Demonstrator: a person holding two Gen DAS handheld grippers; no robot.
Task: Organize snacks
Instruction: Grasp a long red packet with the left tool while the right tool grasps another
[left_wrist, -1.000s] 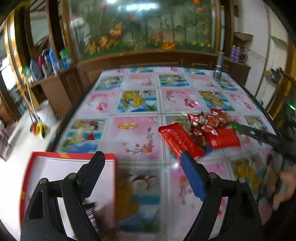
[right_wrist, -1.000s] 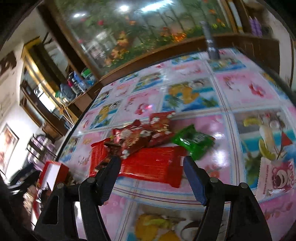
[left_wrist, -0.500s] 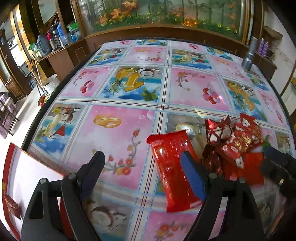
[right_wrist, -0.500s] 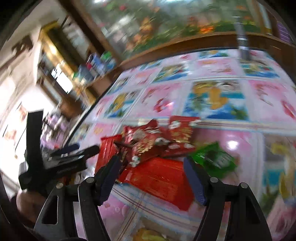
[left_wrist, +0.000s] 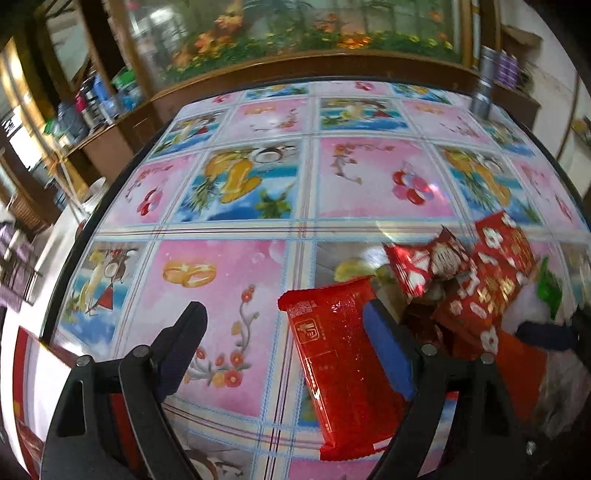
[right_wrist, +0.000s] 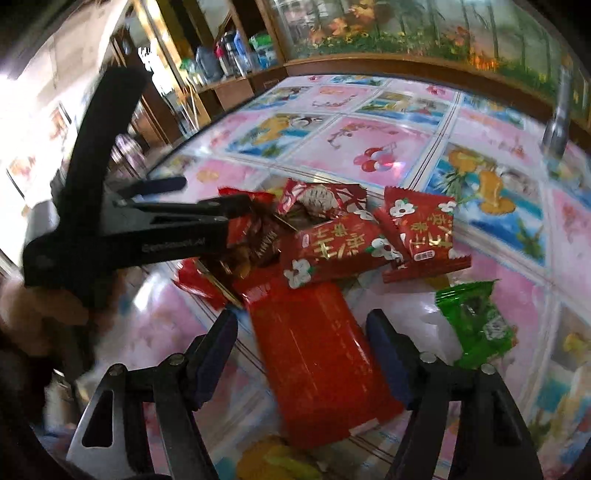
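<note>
Hovering over the worktop (left_wrist: 369, 184), the left gripper (left_wrist: 284, 338) has its fingers spread wide, a long red packet (left_wrist: 340, 365) lying flat just inside the 3 o'clock finger. The right gripper (right_wrist: 301, 341) is likewise spread, straddling a second red packet (right_wrist: 317, 354). Flowered red snack packs (right_wrist: 347, 240) pile at its 12 o'clock; a green pack (right_wrist: 476, 325) lies at 3 o'clock, beside the finger.

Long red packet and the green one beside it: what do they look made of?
The long red packet looks like glossy plastic film: smooth, shiny streaks, crimped end seam. The green packet seems the same kind of film, crinkled, with bright glints and a serrated edge. The contents of both are hidden.
</note>
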